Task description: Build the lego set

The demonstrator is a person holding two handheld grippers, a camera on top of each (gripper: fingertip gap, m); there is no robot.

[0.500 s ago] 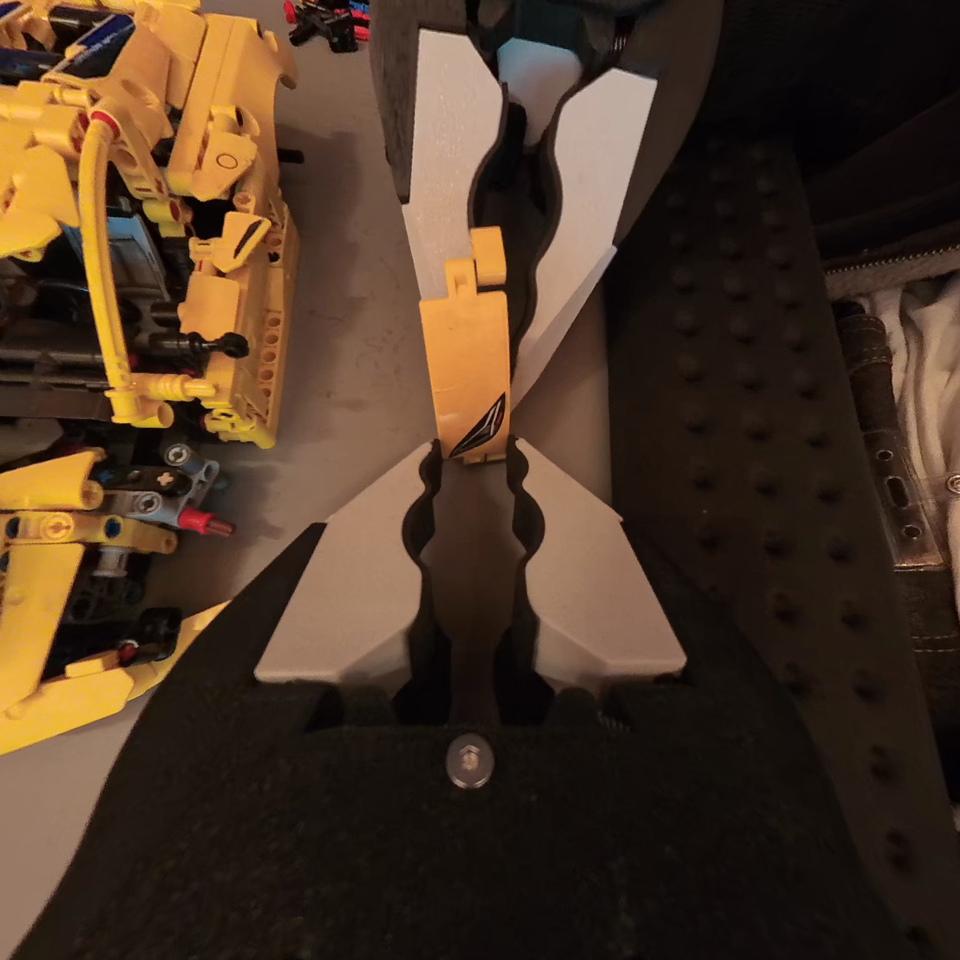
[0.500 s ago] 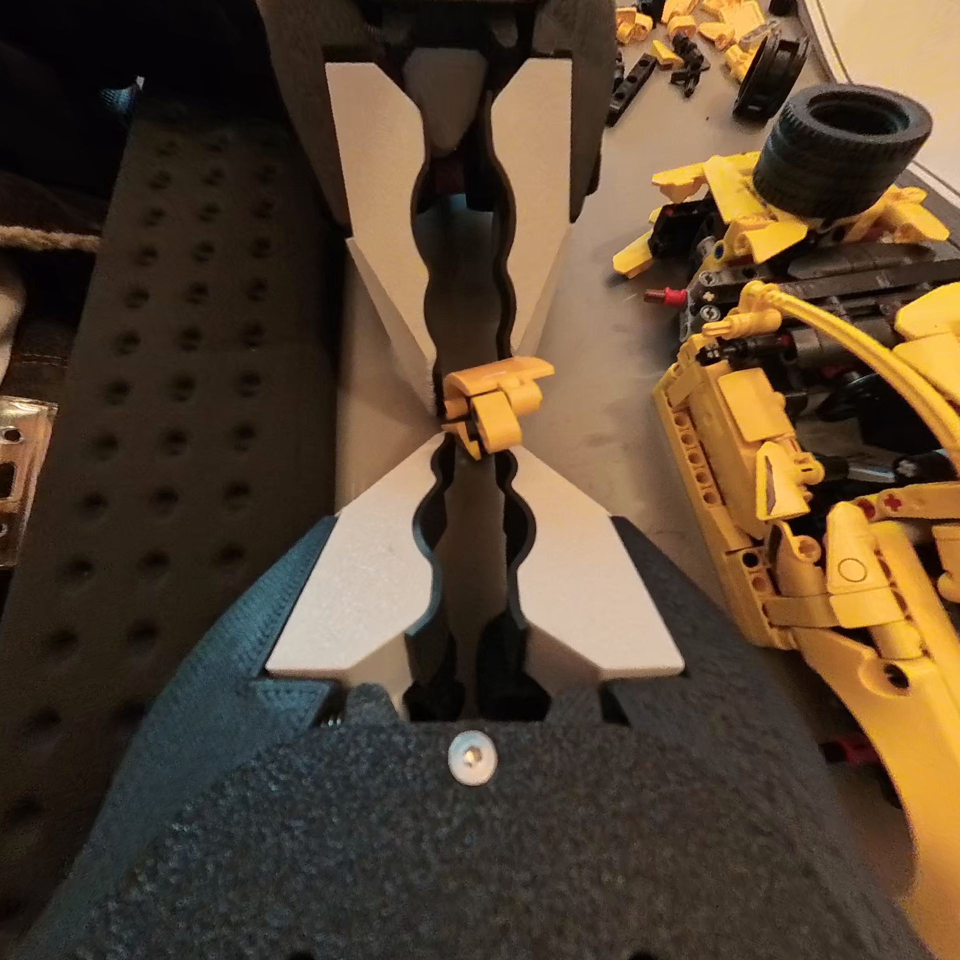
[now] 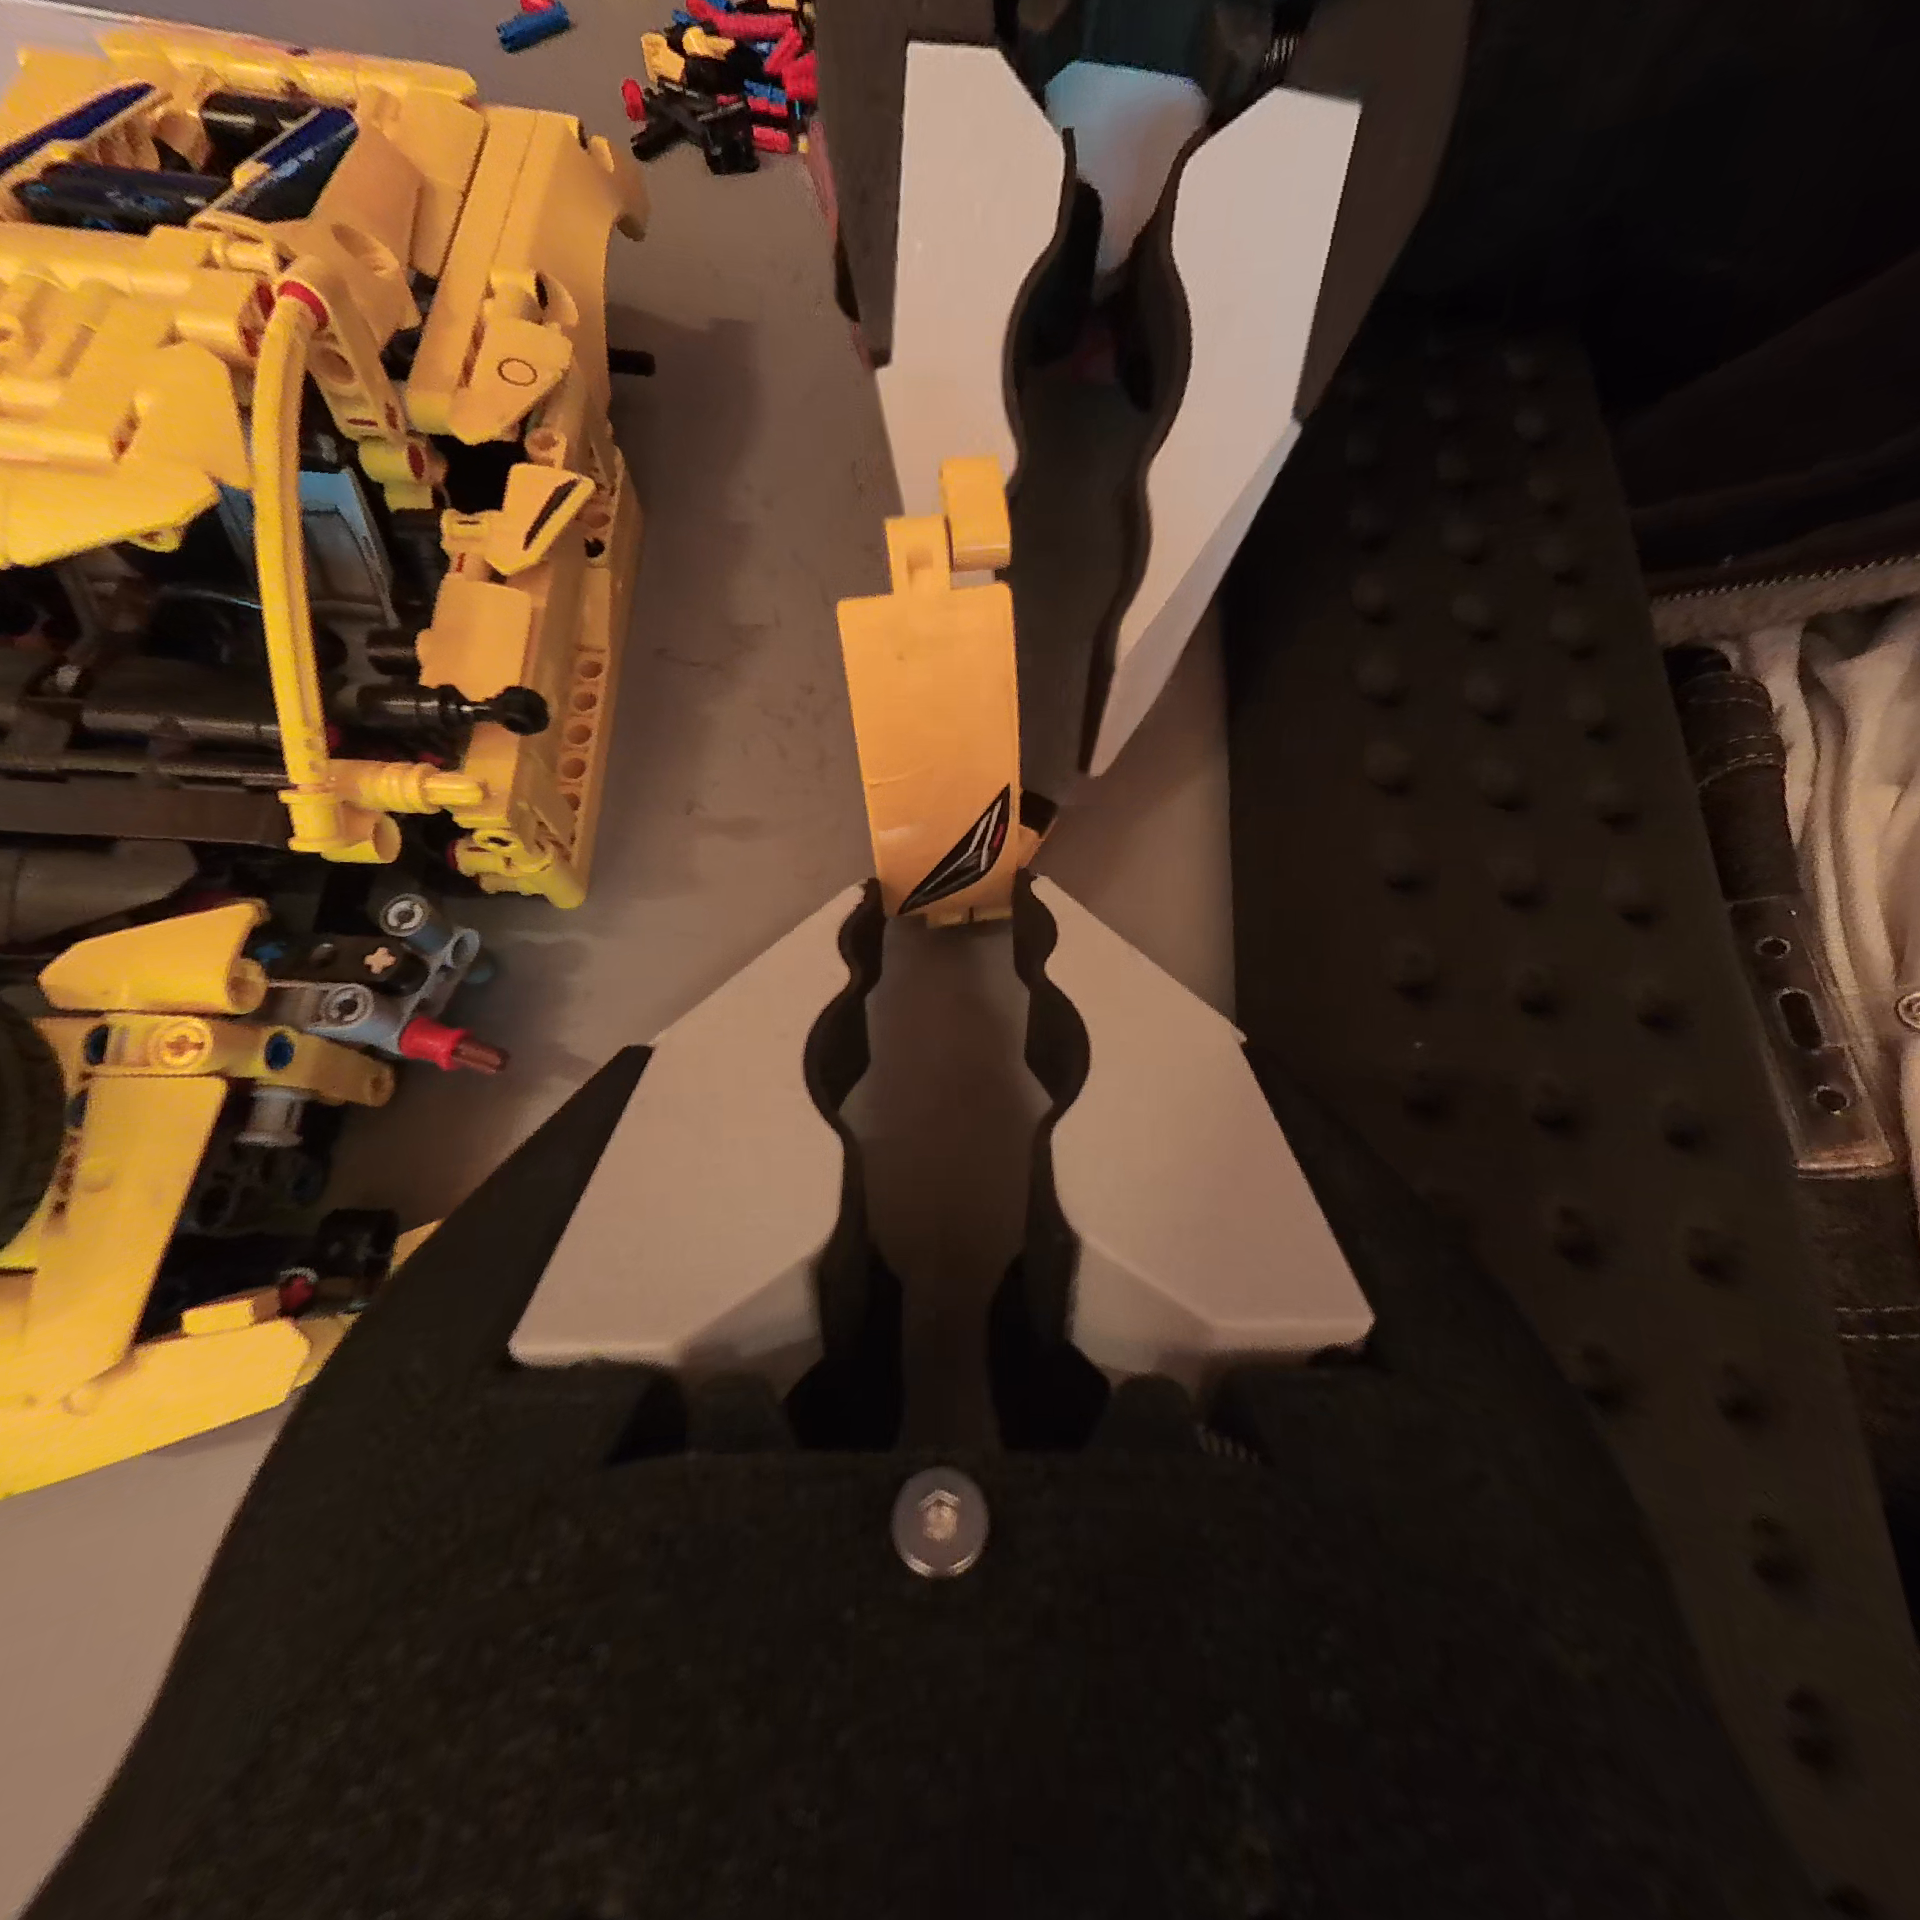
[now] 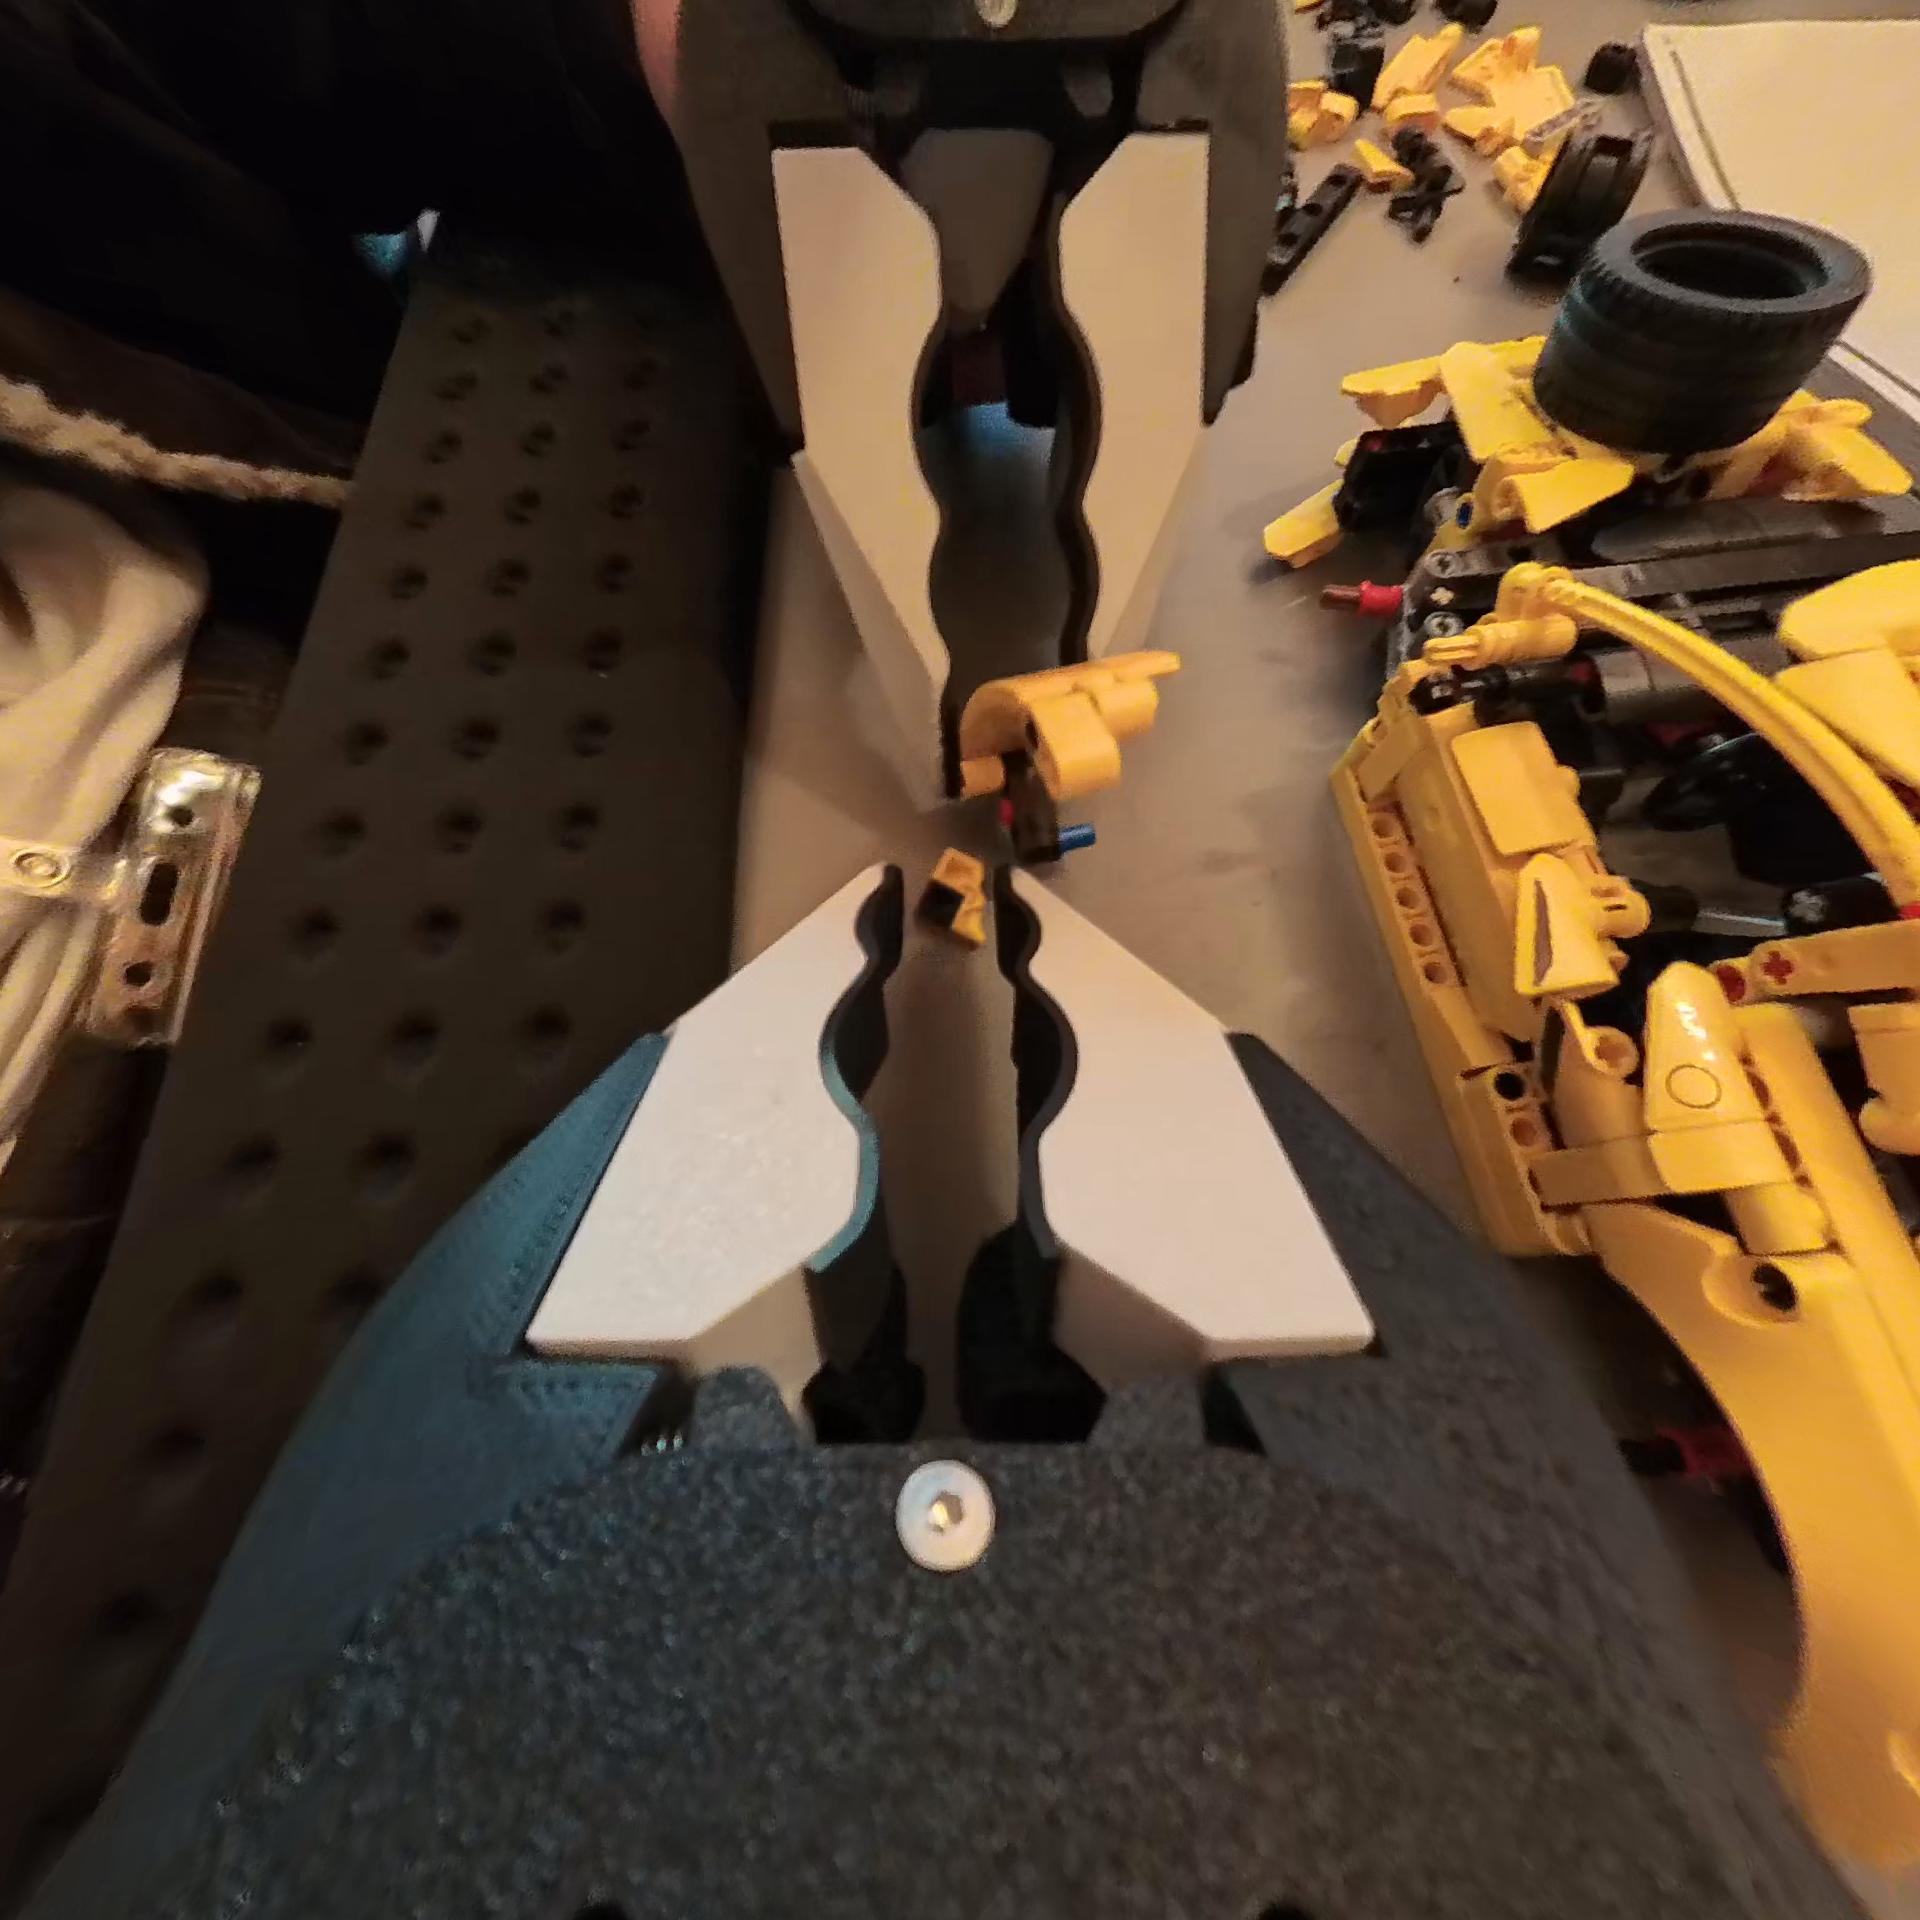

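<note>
Two grippers met nose to nose: the left gripper pinched a yellow panel, the right gripper a small yellow piece. Next, I think, they needed lining up and pushing together.

Yellow panel w/ black wedge decal, centre frame; yellow model at left; red, blue, black loose pins up top.

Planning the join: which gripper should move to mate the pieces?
Probably the right gripper: its small yellow piece sits just short of the black pin under the yellow panel, which the left gripper holds.
</note>
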